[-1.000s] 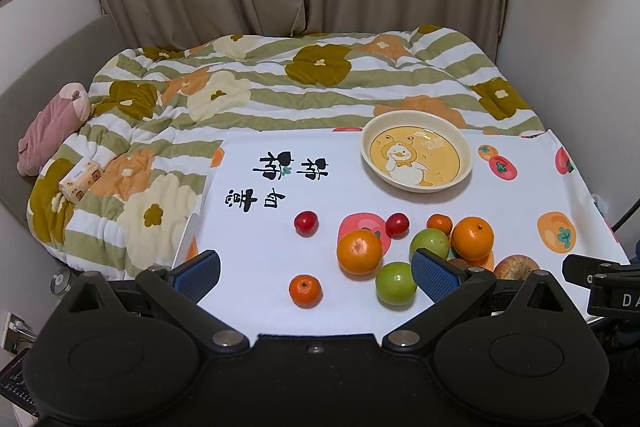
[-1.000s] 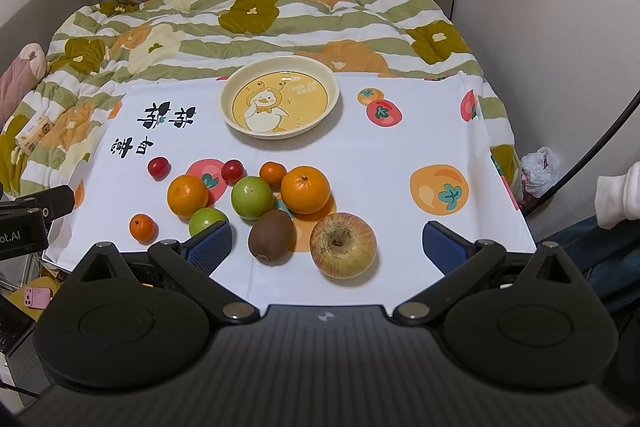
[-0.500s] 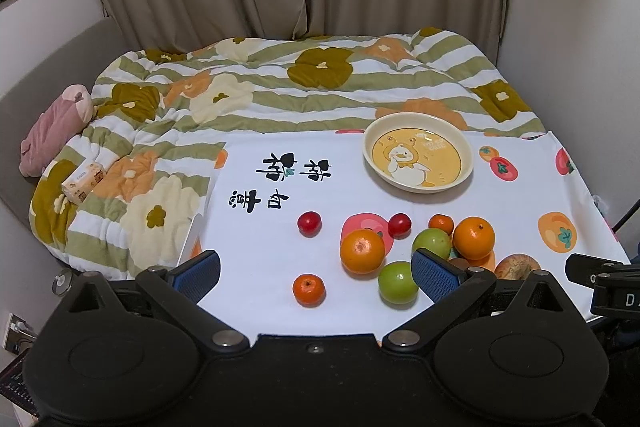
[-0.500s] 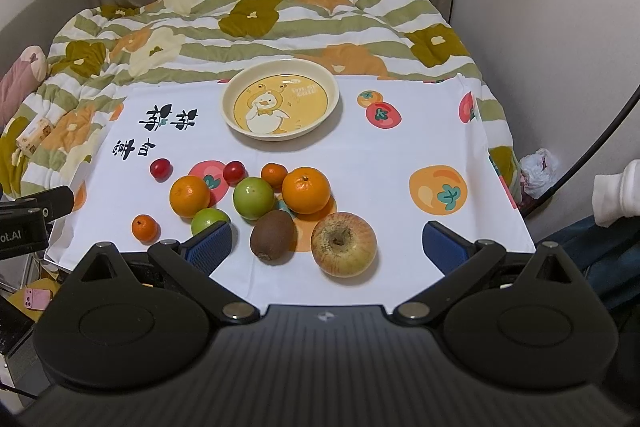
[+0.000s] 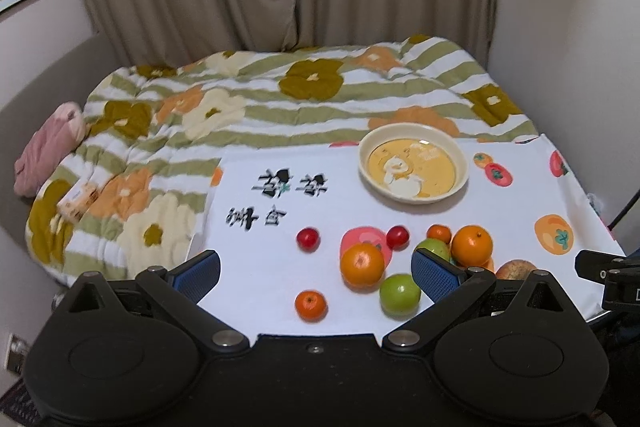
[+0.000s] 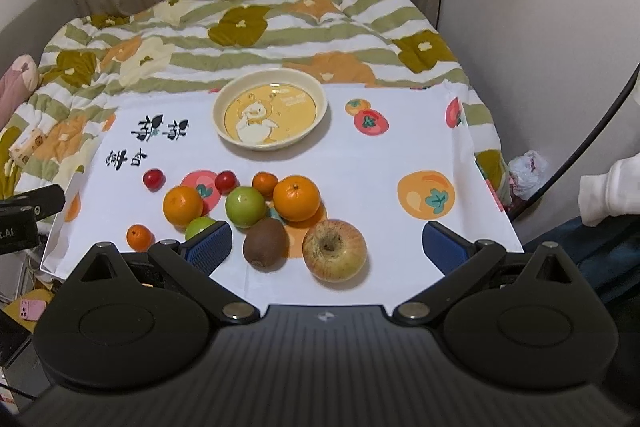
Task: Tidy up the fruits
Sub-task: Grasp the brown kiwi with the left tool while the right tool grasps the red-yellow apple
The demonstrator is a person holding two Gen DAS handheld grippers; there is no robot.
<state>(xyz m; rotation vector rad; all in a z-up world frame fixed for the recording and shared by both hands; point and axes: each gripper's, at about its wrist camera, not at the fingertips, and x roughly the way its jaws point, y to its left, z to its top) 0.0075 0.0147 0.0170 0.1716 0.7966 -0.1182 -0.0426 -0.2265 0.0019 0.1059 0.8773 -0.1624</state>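
Right wrist view: both grippers, left gripper [image 5: 316,265] and right gripper [image 6: 326,241], gape empty; the apple [image 6: 334,249] at the cloth's [image 6: 380,163] near edge looks firm, smooth, rollable: pinch its widest girth.

left gripper [image 5: 316,273] jaws wide apart, right gripper [image 6: 326,241] likewise, both empty

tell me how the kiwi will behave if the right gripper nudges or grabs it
The kiwi is egg-shaped and lies on its side, so a nudge would likely wobble it, not roll it straight. Its fuzzy skin should grip the pads well. It probably bruises under a hard squeeze. It sits close to the apple, so a push could bump that.
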